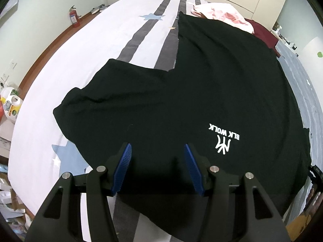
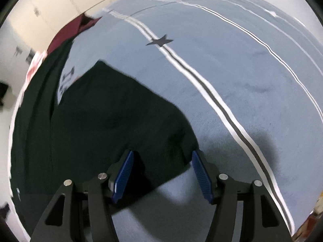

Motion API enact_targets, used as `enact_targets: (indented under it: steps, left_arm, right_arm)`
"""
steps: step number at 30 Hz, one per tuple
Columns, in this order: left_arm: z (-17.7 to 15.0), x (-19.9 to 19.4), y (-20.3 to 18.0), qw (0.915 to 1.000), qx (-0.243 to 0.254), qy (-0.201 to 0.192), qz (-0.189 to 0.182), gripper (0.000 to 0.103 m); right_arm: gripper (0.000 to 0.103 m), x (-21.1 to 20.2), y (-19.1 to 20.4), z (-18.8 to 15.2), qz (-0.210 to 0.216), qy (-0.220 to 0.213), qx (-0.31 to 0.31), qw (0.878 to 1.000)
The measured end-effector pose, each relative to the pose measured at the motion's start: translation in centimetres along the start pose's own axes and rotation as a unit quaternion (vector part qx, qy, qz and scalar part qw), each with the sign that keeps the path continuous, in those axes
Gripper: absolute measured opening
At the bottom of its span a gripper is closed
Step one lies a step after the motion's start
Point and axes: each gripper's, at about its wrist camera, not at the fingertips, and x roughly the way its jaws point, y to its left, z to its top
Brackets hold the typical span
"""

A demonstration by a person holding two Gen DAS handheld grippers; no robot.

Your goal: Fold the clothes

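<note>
A black T-shirt (image 1: 201,92) lies spread flat on the bed, its white "BLK WOLK" print (image 1: 226,139) facing up and its left sleeve (image 1: 113,84) reaching out over the white sheet. My left gripper (image 1: 157,148) hovers open over the shirt's near shoulder area, with nothing between its blue pads (image 1: 123,167). In the right wrist view the shirt's other sleeve (image 2: 113,113) lies on the blue-grey part of the bedcover. My right gripper (image 2: 162,155) stands open above that sleeve's near edge, gripping nothing.
The bedcover (image 1: 84,46) is white with grey stripes and blue stars on the left, blue-grey (image 2: 232,64) on the right. Pink (image 1: 222,12) and maroon (image 1: 264,32) clothes lie past the shirt's hem. A fire extinguisher (image 1: 74,17) and detergent bottles (image 1: 12,106) stand on the floor at left.
</note>
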Motion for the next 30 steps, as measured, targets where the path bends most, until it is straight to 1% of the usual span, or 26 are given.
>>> enact_targets:
  steps: [1, 3, 4, 5, 6, 10, 11, 14, 17, 18, 19, 21, 25, 27, 30]
  left_arm:
    - [-0.1, -0.1, 0.6, 1.0, -0.003, -0.001, -0.002, 0.052]
    - [-0.2, -0.4, 2.0, 1.0, -0.008, -0.003, -0.005, 0.052]
    - [-0.3, -0.6, 2.8, 0.9999, -0.011, -0.004, -0.007, 0.052]
    - [-0.3, -0.8, 3.7, 0.9999, -0.013, -0.006, -0.009, 0.052]
    - [-0.4, -1.0, 4.6, 0.9998, -0.015, -0.007, -0.01, 0.052]
    - [-0.8, -1.6, 8.6, 0.9995, -0.029, -0.009, -0.009, 0.052]
    - [-0.9, -1.7, 9.9, 0.9992, -0.037, -0.008, -0.01, 0.052]
    - [-1.4, -2.2, 13.7, 0.9983, -0.056, -0.007, -0.015, 0.052]
    - [-1.7, -3.1, 16.8, 0.9978, -0.062, -0.007, -0.021, 0.052]
    - [-1.7, -3.4, 17.8, 0.9976, -0.064, -0.007, -0.025, 0.052]
    - [-1.7, -3.7, 18.9, 0.9973, -0.066, -0.008, -0.029, 0.052]
    - [-1.7, -4.5, 21.3, 0.9968, -0.07, -0.011, -0.037, 0.052]
    - [-1.8, -5.9, 26.8, 0.9955, -0.083, -0.017, -0.042, 0.052]
    - [-2.2, -6.5, 29.7, 0.9944, -0.095, -0.019, -0.043, 0.052]
    - [-3.0, -7.1, 33.6, 0.9924, -0.114, -0.02, -0.041, 0.052]
  right_arm:
    - [0.056, 0.1, 0.2, 0.1, -0.007, -0.001, 0.001, 1.0]
    - [0.046, 0.3, 0.8, 0.2, -0.031, 0.002, -0.004, 1.0]
    - [0.027, 0.3, 1.0, 0.3, -0.042, 0.002, -0.007, 0.999]
    - [0.008, 0.1, 1.2, 0.4, -0.036, 0.003, -0.006, 0.999]
    - [0.006, -0.2, 1.8, 0.6, -0.031, 0.004, -0.008, 0.999]
    - [0.006, -4.0, 7.9, 0.4, -0.02, -0.04, -0.07, 0.997]
    - [0.006, -4.9, 9.6, 0.4, -0.011, -0.048, -0.082, 0.995]
    - [0.006, -8.3, 17.4, -0.9, 0.014, -0.076, -0.151, 0.985]
    - [0.006, -11.0, 27.3, -4.0, 0.08, -0.085, -0.213, 0.97]
    - [0.006, -11.4, 30.0, -5.0, 0.093, -0.082, -0.226, 0.966]
    - [0.006, -11.6, 33.0, -6.2, 0.109, -0.078, -0.241, 0.961]
    - [0.006, -12.2, 39.5, -9.7, 0.137, -0.071, -0.285, 0.946]
    - [0.006, -12.6, 51.4, -17.0, 0.189, -0.053, -0.34, 0.92]
    - [0.006, -12.7, 57.0, -20.6, 0.215, -0.043, -0.357, 0.908]
    - [0.006, -12.1, 63.9, -26.2, 0.246, -0.016, -0.377, 0.893]
